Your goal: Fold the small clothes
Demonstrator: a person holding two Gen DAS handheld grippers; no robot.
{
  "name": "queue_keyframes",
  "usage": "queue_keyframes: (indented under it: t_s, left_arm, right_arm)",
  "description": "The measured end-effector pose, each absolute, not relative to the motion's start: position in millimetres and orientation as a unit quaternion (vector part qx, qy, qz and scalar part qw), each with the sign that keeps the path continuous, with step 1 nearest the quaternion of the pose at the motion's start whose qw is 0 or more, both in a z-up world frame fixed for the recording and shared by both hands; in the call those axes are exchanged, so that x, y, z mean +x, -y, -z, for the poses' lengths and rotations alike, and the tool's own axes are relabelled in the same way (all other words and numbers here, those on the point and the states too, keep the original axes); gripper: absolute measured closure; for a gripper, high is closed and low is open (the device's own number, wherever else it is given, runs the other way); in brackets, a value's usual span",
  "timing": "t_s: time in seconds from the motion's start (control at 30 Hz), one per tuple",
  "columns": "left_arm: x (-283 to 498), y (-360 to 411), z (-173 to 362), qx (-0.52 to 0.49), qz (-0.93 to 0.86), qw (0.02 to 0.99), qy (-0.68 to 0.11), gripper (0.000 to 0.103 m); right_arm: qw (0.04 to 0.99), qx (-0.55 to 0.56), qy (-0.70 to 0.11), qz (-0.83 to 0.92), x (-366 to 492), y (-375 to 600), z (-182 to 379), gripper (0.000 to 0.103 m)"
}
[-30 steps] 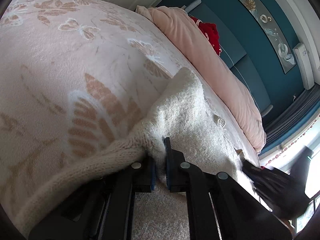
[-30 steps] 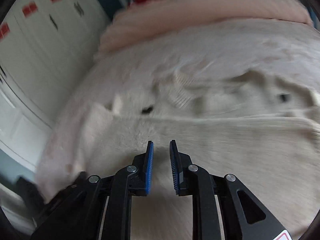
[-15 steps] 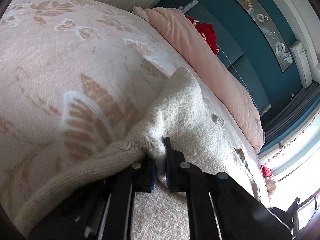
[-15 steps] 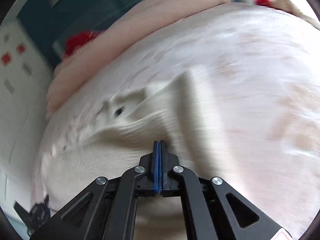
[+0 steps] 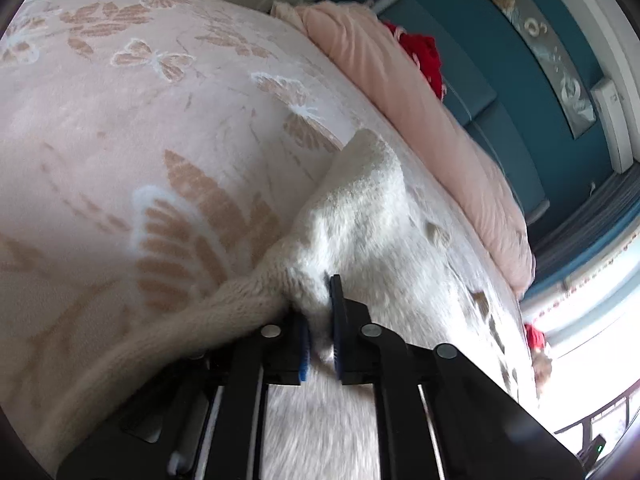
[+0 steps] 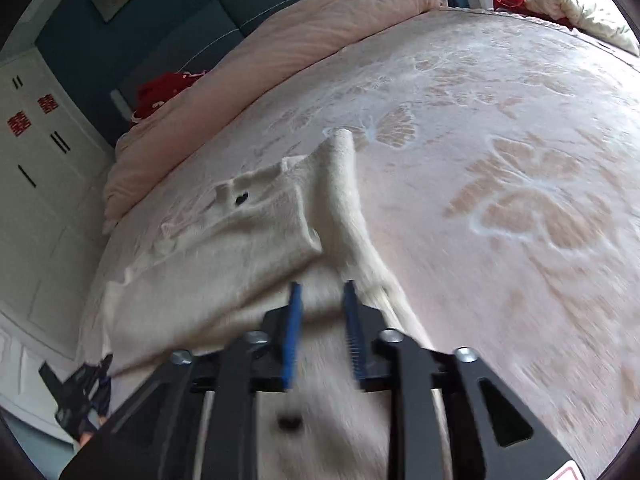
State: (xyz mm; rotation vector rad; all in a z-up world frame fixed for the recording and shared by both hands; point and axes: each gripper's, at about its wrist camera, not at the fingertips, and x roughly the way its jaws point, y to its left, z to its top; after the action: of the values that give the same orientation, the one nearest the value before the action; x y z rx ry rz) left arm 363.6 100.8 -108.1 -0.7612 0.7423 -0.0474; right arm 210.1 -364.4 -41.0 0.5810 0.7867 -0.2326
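The cream knitted garment lay part-folded mid-bed. The left gripper pinched its edge, jaws just easing; the right gripper, just opened, gripped nothing. Judged next: regrasp, fold across.

Two red double-happiness paper signs on white wardrobe doors, no other legible text

Home bedroom, bed with floral blanket, rolled duvet, white wardrobe
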Motion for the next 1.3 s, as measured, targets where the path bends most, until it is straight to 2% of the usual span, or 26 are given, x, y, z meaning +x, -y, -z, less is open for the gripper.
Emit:
queue_keyframes:
  t_s: [0.03, 0.07, 0.1, 0.13, 0.17, 0.27, 0.4, 0.5, 0.73, 0.8, 0.83, 0.87, 0.9, 0.93, 0.97, 1.0, 1.17, 1.3]
  left_arm:
    - [354.5, -104.9, 102.8, -0.360, 0.029, 0.860, -0.362, 0.086]
    - [341.2, -110.0, 96.6, -0.355, 0.035, 0.859, -0.367, 0.073]
    - [320.1, -118.7, 88.5, -0.347, 0.040, 0.859, -0.374, 0.056]
    - [304.3, -125.9, 83.4, -0.341, 0.039, 0.859, -0.379, 0.047]
    - [276.0, -139.2, 76.5, -0.339, 0.035, 0.857, -0.387, 0.033]
    - [221.3, -163.0, 70.7, -0.339, 0.033, 0.846, -0.411, 0.021]
    - [149.4, -181.0, 77.0, -0.368, 0.050, 0.813, -0.448, 0.016]
    - [121.5, -174.8, 79.1, -0.384, 0.073, 0.803, -0.450, 0.008]
    - [123.2, -147.0, 80.6, -0.374, 0.070, 0.807, -0.451, 0.005]
    - [126.0, -145.6, 81.0, -0.375, 0.058, 0.811, -0.445, 0.007]
    - [127.4, -146.2, 80.5, -0.375, 0.050, 0.813, -0.442, 0.010]
    - [129.3, -146.9, 80.7, -0.378, 0.045, 0.813, -0.441, 0.020]
    - [133.5, -148.5, 81.9, -0.385, 0.046, 0.807, -0.445, 0.043]
    - [138.0, -149.9, 84.9, -0.397, 0.056, 0.795, -0.455, 0.058]
    - [140.9, -151.0, 88.1, -0.406, 0.062, 0.783, -0.468, 0.083]
    - [143.6, -152.8, 91.0, -0.420, 0.070, 0.766, -0.482, 0.094]
    - [130.3, -158.1, 64.9, -0.407, 0.083, 0.779, -0.469, 0.096]
    - [106.8, -164.0, 37.9, -0.393, 0.109, 0.777, -0.478, 0.097]
  right_arm:
    - [0.874, 0.275, -0.384, 0.114, 196.1, 359.7, 40.9, 0.054]
    - [0.872, 0.270, -0.392, 0.117, 176.4, 359.1, 41.3, 0.052]
    - [0.867, 0.261, -0.405, 0.123, 151.3, 360.2, 42.8, 0.050]
    - [0.864, 0.255, -0.416, 0.128, 131.9, 361.4, 44.4, 0.048]
    - [0.858, 0.255, -0.426, 0.132, 112.2, 362.2, 47.1, 0.047]
    - [0.836, 0.284, -0.453, 0.124, 58.0, 364.1, 59.3, 0.047]
    - [0.822, 0.324, -0.458, 0.097, 13.2, 347.4, 66.1, 0.044]
    - [0.816, 0.350, -0.453, 0.074, 7.4, 335.7, 68.6, 0.040]
    - [0.817, 0.375, -0.436, 0.038, 29.9, 306.9, 76.1, 0.036]
    - [0.821, 0.372, -0.431, 0.045, 36.1, 303.4, 75.8, 0.037]
    - [0.823, 0.368, -0.429, 0.047, 38.6, 302.6, 74.8, 0.048]
    - [0.824, 0.363, -0.432, 0.046, 42.1, 301.6, 74.6, 0.062]
    - [0.818, 0.366, -0.442, 0.039, 46.5, 301.5, 75.8, 0.093]
    - [0.815, 0.375, -0.440, 0.037, 47.4, 304.1, 75.2, 0.091]
    - [0.818, 0.382, -0.428, 0.035, 45.3, 305.1, 69.1, 0.092]
    - [0.822, 0.380, -0.423, 0.035, 43.6, 304.9, 63.4, 0.093]
    - [0.842, 0.362, -0.400, 0.020, 27.3, 300.7, 23.3, 0.095]
    - [0.838, 0.334, -0.431, 0.011, 3.4, 301.7, 7.7, 0.097]
